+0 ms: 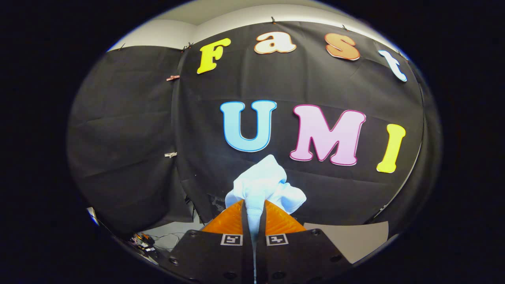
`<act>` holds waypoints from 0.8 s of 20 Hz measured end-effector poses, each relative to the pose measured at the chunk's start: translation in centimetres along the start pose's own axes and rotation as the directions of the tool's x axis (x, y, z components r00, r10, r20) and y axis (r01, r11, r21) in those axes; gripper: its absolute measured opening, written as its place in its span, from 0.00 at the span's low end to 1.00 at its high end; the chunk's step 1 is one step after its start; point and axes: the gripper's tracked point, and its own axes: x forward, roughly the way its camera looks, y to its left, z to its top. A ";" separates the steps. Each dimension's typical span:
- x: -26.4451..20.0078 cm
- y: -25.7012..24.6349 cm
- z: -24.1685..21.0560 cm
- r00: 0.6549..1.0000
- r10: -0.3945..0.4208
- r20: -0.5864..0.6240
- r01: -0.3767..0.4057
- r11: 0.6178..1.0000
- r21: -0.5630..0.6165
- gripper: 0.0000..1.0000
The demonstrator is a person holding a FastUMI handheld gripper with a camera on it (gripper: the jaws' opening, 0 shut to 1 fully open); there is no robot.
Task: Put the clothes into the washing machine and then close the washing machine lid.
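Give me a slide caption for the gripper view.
Gripper shut on bunched white cloth, held up before the booth's black wall.

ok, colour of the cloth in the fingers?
White, faintly bluish. The gripper is shut on the cloth, seen in the gripper view.

surface: pale grey desk (355, 236) seen low beyond the tool's fingers, bare patch to the right | meets black cloth wall at back | far left: small clutter with cables (146, 242), items too small to tell
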 end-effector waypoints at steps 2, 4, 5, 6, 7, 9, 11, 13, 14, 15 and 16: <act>1.8 1.3 -1.3 0.999 0.019 -0.027 -0.019 1.000 0.004 0.07; 3.6 2.4 -2.8 0.998 0.031 -0.050 -0.031 1.000 0.006 0.07; 4.6 2.9 -3.6 0.997 0.034 -0.064 -0.034 0.999 0.004 0.07; 5.6 3.3 -4.6 0.996 0.039 -0.082 -0.039 0.999 0.003 0.07; 6.6 3.8 -5.7 0.994 0.045 -0.101 -0.044 0.999 0.005 0.07; 8.4 4.6 -8.1 0.989 0.056 -0.138 -0.056 0.998 0.007 0.07; 10.6 5.2 -10.7 0.982 0.066 -0.179 -0.066 0.998 0.008 0.07; 12.6 5.7 -13.5 0.970 0.063 -0.236 -0.062 0.998 0.011 0.07; 13.6 5.8 -15.1 0.963 0.062 -0.263 -0.061 0.998 0.013 0.07; 14.5 5.9 -16.5 0.955 0.063 -0.291 -0.061 0.998 0.015 0.07; 15.3 6.2 -18.0 0.946 0.064 -0.318 -0.062 0.998 0.018 0.07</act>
